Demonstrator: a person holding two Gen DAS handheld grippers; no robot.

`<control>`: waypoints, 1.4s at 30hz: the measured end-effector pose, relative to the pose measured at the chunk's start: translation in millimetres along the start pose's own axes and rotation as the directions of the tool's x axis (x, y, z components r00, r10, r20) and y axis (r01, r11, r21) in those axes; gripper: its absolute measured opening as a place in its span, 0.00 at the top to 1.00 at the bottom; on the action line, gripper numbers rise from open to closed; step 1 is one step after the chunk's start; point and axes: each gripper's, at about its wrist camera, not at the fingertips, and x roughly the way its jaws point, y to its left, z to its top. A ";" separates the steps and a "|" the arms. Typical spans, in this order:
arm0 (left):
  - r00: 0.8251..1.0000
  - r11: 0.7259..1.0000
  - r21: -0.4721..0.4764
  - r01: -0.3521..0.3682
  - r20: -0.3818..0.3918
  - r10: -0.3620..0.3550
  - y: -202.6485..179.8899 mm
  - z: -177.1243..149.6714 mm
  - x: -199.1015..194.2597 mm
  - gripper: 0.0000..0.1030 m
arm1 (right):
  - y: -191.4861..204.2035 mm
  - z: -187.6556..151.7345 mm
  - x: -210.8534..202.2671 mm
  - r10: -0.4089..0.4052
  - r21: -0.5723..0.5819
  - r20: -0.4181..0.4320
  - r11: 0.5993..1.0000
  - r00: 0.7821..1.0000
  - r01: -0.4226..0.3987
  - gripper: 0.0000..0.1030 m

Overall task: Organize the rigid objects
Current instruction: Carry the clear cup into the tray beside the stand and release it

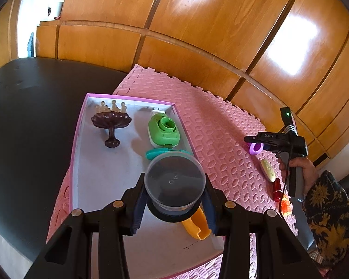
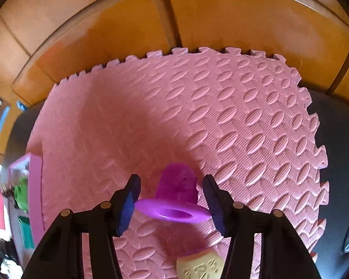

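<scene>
Over the pink-rimmed tray (image 1: 78,139): left hand-held gripper (image 1: 174,205) clamps clear tub (image 1: 174,181); brown stand (image 1: 111,122), green case (image 1: 164,131) already inside | right hand-held gripper (image 2: 172,205) straddles purple cup (image 2: 176,194), grip unclear | cream piece (image 1: 268,169), red items (image 1: 280,194) remain on mat (image 1: 221,125).

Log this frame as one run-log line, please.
left gripper: shut on clear tub over pink box | right gripper: purple piece between jaws, grip unclear | pink mat

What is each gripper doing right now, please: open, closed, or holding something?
Left gripper: closed on the clear plastic cup, held over the box.
Right gripper: around the purple piece on the mat; grip cannot be told.
</scene>
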 end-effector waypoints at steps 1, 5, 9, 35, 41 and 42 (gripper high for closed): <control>1.000 1.000 0.001 -0.004 0.003 0.004 0.8 -0.7 -1.4 0.58 | 3.2 -3.0 -2.3 0.012 0.003 0.004 1.000 1.000 -0.012 0.46; 1.000 1.000 0.004 -0.024 0.013 0.024 5.7 -4.3 -6.4 0.58 | 29.8 -21.7 -16.3 0.011 -0.064 0.014 0.998 1.000 -0.010 0.46; 0.997 0.997 0.015 -0.076 0.031 0.075 10.8 -10.5 -12.4 0.58 | 55.4 -50.0 -32.5 0.025 -0.147 0.026 0.989 0.999 -0.021 0.46; 0.966 0.963 0.079 -0.259 0.046 0.256 18.4 -35.6 -21.1 0.58 | 81.9 -154.4 -45.4 0.052 -0.293 0.151 0.956 0.987 -0.006 0.46; 0.978 0.978 0.023 -0.209 0.005 0.209 28.2 -25.6 -9.5 0.58 | 83.5 -154.7 -45.7 0.049 -0.303 0.152 0.953 0.987 0.000 0.46; 0.979 0.979 0.018 -0.205 -0.001 0.205 29.8 -22.0 -6.0 0.58 | 83.8 -154.7 -45.6 0.046 -0.306 0.153 0.952 0.987 0.003 0.46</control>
